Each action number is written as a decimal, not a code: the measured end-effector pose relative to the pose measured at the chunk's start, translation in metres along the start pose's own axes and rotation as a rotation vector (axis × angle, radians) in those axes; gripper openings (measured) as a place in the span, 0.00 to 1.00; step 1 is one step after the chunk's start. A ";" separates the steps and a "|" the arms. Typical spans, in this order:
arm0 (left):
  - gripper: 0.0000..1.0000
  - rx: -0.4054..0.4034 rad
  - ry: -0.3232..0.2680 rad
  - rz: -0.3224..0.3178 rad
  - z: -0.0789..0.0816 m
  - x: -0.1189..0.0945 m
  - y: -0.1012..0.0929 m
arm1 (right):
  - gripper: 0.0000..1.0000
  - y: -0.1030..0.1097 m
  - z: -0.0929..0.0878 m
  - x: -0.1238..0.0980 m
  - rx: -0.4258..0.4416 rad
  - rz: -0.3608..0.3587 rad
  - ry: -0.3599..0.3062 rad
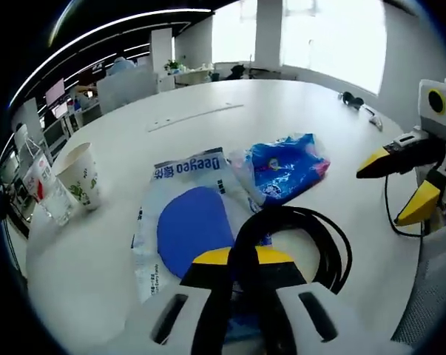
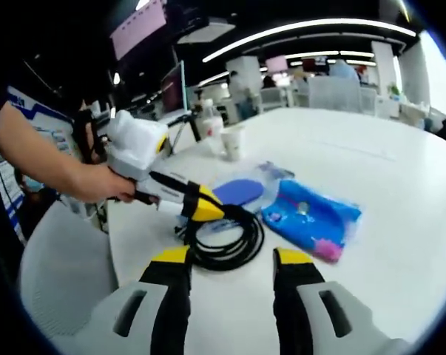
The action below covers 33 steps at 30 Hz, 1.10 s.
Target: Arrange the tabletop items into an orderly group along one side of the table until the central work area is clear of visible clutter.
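Note:
My left gripper (image 1: 241, 257) is shut on a coiled black cable (image 1: 315, 237), which runs up between its yellow-tipped jaws. Just beyond lie a white wipes packet with a blue oval (image 1: 186, 218) and a crinkled blue packet (image 1: 285, 166). A paper cup (image 1: 80, 176) and a water bottle (image 1: 41, 181) stand at the left table edge. My right gripper (image 1: 395, 183) hangs open at the right, off the cable. In the right gripper view, a hand holds the left gripper (image 2: 203, 205) on the cable (image 2: 226, 240), with my right gripper (image 2: 231, 259) open short of it, the blue packet (image 2: 311, 218) to the right.
The round white table (image 1: 230, 96) stretches far beyond the items. A thin pale strip (image 1: 197, 117) and small dark objects (image 1: 353, 100) lie toward its far side. A grey chair (image 2: 56, 277) sits by the near edge. Office desks and monitors stand behind.

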State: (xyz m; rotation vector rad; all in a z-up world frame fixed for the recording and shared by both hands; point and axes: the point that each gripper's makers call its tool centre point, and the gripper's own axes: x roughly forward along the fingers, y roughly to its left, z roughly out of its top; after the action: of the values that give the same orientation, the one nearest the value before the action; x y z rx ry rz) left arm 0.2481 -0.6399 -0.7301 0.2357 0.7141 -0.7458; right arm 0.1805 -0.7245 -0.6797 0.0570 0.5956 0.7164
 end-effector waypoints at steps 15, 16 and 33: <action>0.15 0.064 0.021 -0.019 -0.003 -0.003 -0.009 | 0.35 -0.015 -0.019 0.040 0.039 -0.081 0.096; 0.15 0.070 0.024 -0.019 -0.003 -0.003 -0.009 | 0.35 -0.018 -0.020 0.042 0.048 -0.095 0.101; 0.12 0.177 0.056 0.001 -0.003 -0.001 -0.011 | 0.17 -0.021 -0.033 0.061 -0.004 -0.195 0.224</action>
State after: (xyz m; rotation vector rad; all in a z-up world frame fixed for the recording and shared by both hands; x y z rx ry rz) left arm 0.2386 -0.6457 -0.7313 0.4197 0.7015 -0.8043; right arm 0.2120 -0.7067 -0.7430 -0.0852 0.8023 0.5380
